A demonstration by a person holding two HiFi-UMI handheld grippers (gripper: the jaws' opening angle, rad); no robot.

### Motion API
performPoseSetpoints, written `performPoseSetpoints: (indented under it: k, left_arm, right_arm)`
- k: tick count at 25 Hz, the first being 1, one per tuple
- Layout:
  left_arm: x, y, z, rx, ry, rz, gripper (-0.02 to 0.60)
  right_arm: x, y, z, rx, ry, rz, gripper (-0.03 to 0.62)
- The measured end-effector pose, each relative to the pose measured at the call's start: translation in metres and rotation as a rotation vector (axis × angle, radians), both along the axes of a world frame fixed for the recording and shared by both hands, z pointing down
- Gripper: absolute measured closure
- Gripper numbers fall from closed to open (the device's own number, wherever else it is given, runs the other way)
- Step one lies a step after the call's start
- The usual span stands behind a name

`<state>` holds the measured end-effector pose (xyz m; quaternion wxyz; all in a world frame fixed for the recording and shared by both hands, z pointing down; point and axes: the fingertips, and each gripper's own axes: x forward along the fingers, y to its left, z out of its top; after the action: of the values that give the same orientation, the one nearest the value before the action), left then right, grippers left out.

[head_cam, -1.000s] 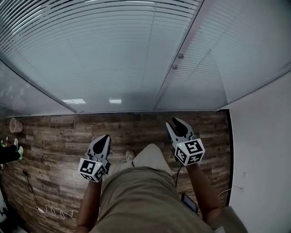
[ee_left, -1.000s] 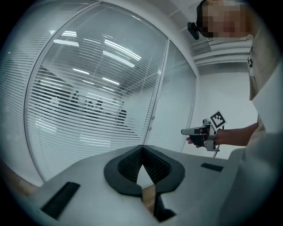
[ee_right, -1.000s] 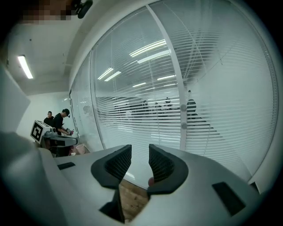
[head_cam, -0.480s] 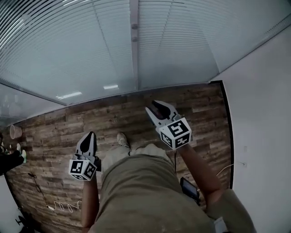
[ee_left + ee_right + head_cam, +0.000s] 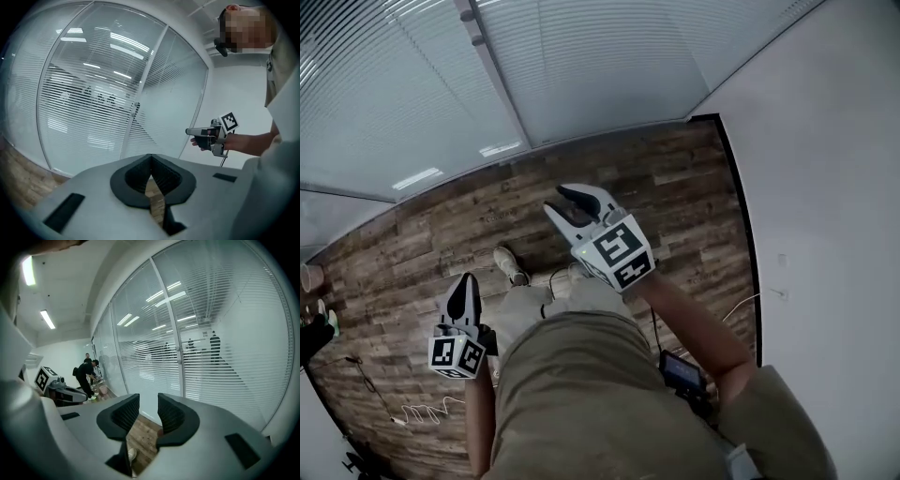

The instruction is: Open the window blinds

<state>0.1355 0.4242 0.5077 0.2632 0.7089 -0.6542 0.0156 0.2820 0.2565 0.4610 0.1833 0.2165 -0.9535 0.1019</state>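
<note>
The window blinds (image 5: 600, 56) are horizontal white slats behind tall glass panels and fill the top of the head view. They also show ahead in the left gripper view as blinds (image 5: 93, 98) and in the right gripper view as blinds (image 5: 220, 348). A white post (image 5: 494, 70) between two panels carries two small knobs (image 5: 477, 39). My right gripper (image 5: 567, 204) hangs over the wood floor short of the glass, open, with nothing between the jaws of the gripper (image 5: 148, 408). My left gripper (image 5: 462, 289) is lower and further back, and the gripper (image 5: 150, 164) is shut on nothing.
A white wall (image 5: 825, 187) meets the glass at the right corner. A white cable (image 5: 422, 412) lies on the floor at lower left. A dark device (image 5: 682, 373) hangs at the person's waist. Far along the glass a person (image 5: 86, 373) bends over.
The view has swung right: the post and blinds slid left, and the white wall grew. The right gripper rose in the picture toward the glass; the left one dropped lower left.
</note>
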Motion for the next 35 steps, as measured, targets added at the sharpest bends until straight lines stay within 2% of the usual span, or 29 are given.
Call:
performPoseSetpoints:
  k: [5,13,16,21,28,35]
  left_arm:
    - [0.036,0.037,-0.003,-0.030,-0.021,-0.023,0.569]
    - [0.009,0.057,-0.008,-0.004,0.010,-0.066,0.569]
    - [0.005,0.060,-0.007,0.024,0.031,-0.050,0.569]
    - [-0.024,0.081,-0.003,0.043,0.048,-0.004,0.569]
    - [-0.074,0.113,0.004,0.040,0.057,0.022,0.569]
    - [-0.110,0.121,0.008,0.034,0.009,0.046,0.569]
  right_arm:
    - [0.037,0.024,0.008,-0.001,0.020,-0.042,0.465]
    - [0.038,0.051,-0.010,0.038,0.017,-0.015,0.465]
    - [0.037,0.061,-0.010,0.082,0.024,-0.002,0.465]
    - [0.020,0.090,-0.022,0.147,0.032,0.046,0.465]
    - [-0.015,0.130,-0.018,0.160,0.078,0.078,0.465]
    - [-0.059,0.146,-0.012,0.155,0.114,0.010,0.465]
